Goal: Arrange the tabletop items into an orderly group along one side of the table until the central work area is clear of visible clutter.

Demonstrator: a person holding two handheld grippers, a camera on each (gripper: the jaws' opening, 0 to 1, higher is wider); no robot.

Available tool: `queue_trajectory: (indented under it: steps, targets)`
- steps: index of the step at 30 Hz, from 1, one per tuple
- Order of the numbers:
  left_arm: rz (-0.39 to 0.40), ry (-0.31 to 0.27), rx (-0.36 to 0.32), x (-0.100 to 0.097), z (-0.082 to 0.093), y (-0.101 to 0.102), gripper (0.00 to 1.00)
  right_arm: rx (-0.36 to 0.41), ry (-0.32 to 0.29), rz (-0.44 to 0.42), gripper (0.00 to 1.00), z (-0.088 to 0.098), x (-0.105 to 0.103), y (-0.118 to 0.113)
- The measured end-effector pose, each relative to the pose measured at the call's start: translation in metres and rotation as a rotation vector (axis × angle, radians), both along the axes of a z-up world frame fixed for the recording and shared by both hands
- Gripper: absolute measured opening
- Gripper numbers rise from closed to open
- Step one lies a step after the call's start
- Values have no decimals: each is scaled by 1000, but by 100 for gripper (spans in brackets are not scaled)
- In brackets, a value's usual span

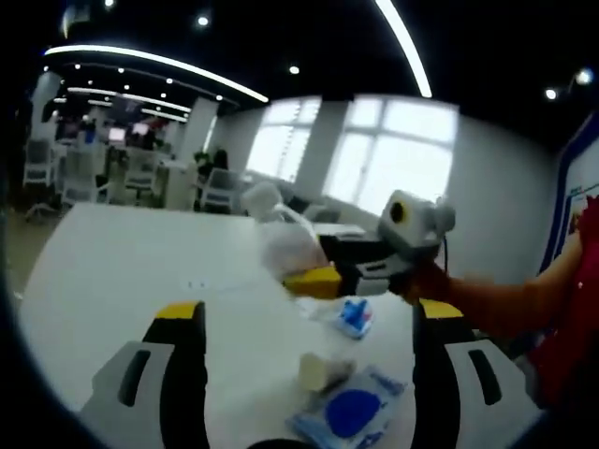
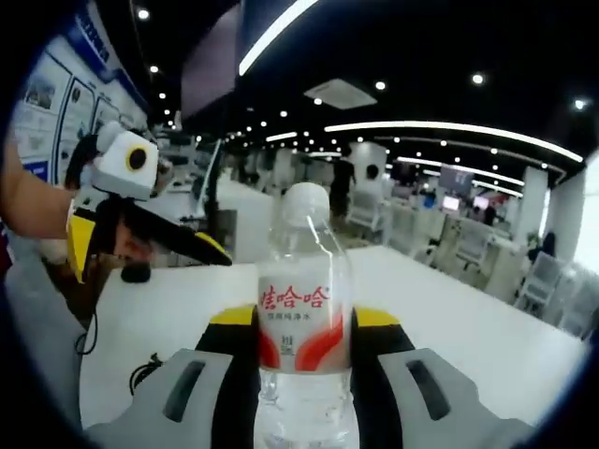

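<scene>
A clear water bottle (image 2: 304, 271) with a white cap and a red label stands upright between my right gripper's (image 2: 304, 320) jaws, which are shut on it. In the left gripper view the right gripper (image 1: 326, 264) comes in from the right, with a blurred pale bottle (image 1: 285, 241) at its yellow-tipped jaws. My left gripper (image 1: 311, 316) is open above the white table (image 1: 140, 262). Below its jaws lie a small blue-and-white item (image 1: 354, 316), a small white block (image 1: 323, 369) and a blue-printed packet (image 1: 351, 412). The left gripper (image 2: 145, 245) also shows at the left of the right gripper view, jaws apart.
A person's arm (image 1: 505, 304) holds the right gripper. A thin dark cable (image 2: 140, 374) and a small black object (image 2: 136, 273) lie on the table (image 2: 449, 309). Office desks and chairs (image 1: 84, 173) stand behind, and posters (image 2: 56, 103) hang on the wall.
</scene>
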State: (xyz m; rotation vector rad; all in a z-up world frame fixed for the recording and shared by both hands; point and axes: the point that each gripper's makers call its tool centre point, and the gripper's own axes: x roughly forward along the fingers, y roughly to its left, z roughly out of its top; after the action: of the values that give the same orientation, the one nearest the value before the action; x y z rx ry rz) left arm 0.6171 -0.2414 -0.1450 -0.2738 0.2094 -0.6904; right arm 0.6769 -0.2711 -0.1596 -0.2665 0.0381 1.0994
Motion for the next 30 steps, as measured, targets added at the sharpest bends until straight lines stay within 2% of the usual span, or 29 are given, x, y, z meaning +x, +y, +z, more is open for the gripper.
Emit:
queue_trajectory:
  steps: [7, 15, 18, 22, 30]
  targets:
    - [25, -36, -54, 5, 32, 11, 86, 91, -45, -20, 35, 24, -13, 17]
    - [64, -48, -159, 12, 57, 22, 83, 197, -78, -37, 35, 50, -31, 32]
    - [71, -53, -193, 13, 64, 22, 82, 231, -86, -46, 35, 57, -37, 38]
    - [75, -65, -192, 13, 70, 19, 80, 264, -85, -55, 35, 62, -45, 45]
    - [73, -50, -188, 14, 69, 14, 73, 276, -104, -45, 35, 68, -59, 54]
